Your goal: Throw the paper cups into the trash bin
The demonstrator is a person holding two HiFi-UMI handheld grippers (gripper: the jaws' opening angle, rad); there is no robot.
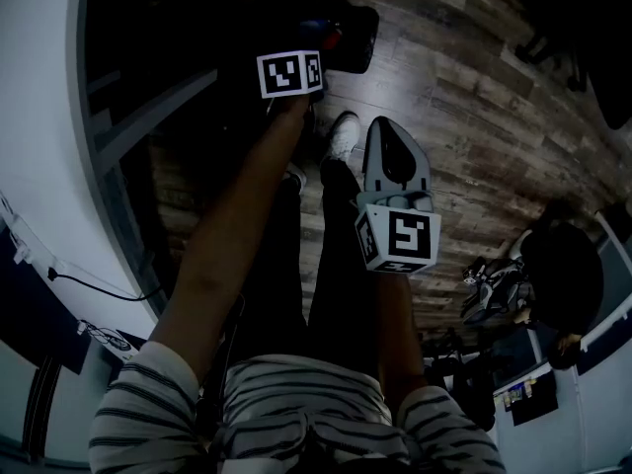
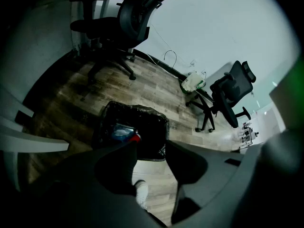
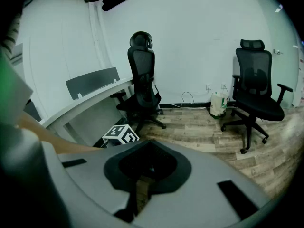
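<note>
A trash bin point(image 2: 152, 127) lined with a black bag stands on the wooden floor, seen in the left gripper view just beyond the jaws. Inside it lies a blue and red object point(image 2: 124, 133) that may be a paper cup. My left gripper point(image 2: 151, 146) hangs over the bin's near rim, its jaws apart with nothing between them. In the head view its marker cube point(image 1: 289, 72) sits beside the bin point(image 1: 348, 36). My right gripper point(image 3: 148, 146) is shut and empty, held lower at the right point(image 1: 393, 156).
Black office chairs point(image 2: 128, 18) point(image 2: 230, 91) stand on the floor near the wall, with a white bag point(image 2: 192, 81) between them. A white curved desk point(image 1: 39, 136) runs along the left. The person's shoe point(image 1: 344, 134) is close to the bin.
</note>
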